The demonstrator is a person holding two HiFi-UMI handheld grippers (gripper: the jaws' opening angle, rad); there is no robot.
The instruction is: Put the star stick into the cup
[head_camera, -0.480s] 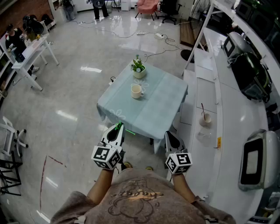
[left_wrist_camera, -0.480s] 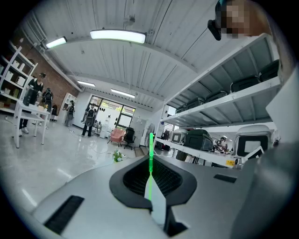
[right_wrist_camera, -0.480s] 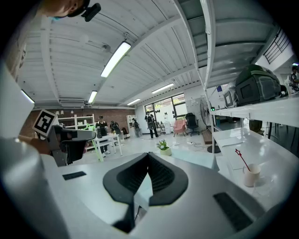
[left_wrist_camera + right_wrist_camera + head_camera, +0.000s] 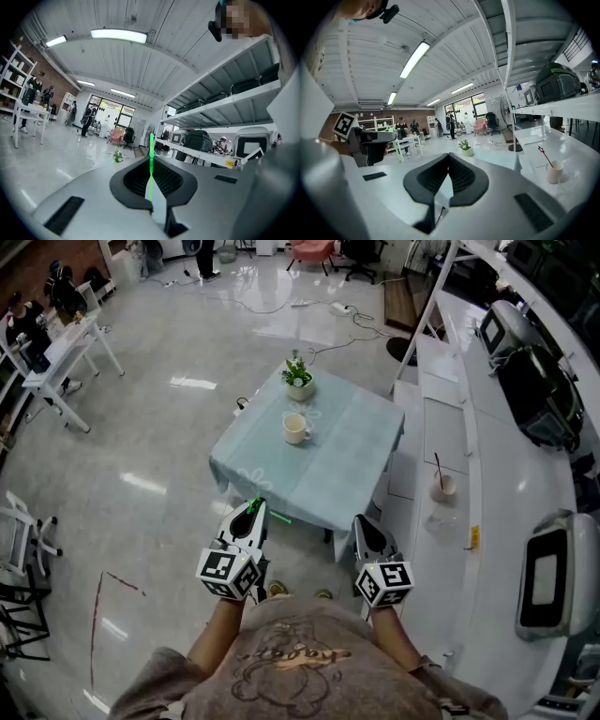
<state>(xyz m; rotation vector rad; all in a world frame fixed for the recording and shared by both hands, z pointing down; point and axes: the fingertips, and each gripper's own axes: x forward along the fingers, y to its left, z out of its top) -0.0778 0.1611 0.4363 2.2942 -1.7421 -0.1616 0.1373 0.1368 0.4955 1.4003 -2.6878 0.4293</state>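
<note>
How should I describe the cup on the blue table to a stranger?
Find the square table with the pale blue cloth on the shiny floor. The cream cup stands on it, just before a small potted plant. Unlike the other cup on the white counter, it holds no stick.

Head cam: high up, faces steeply down; table at 12 o'clock, well apart. Cams on left gripper & right gripper: low, face fwd, tilted up twd ceiling. All 3 views share the potted plant on the table's far edge.
</note>
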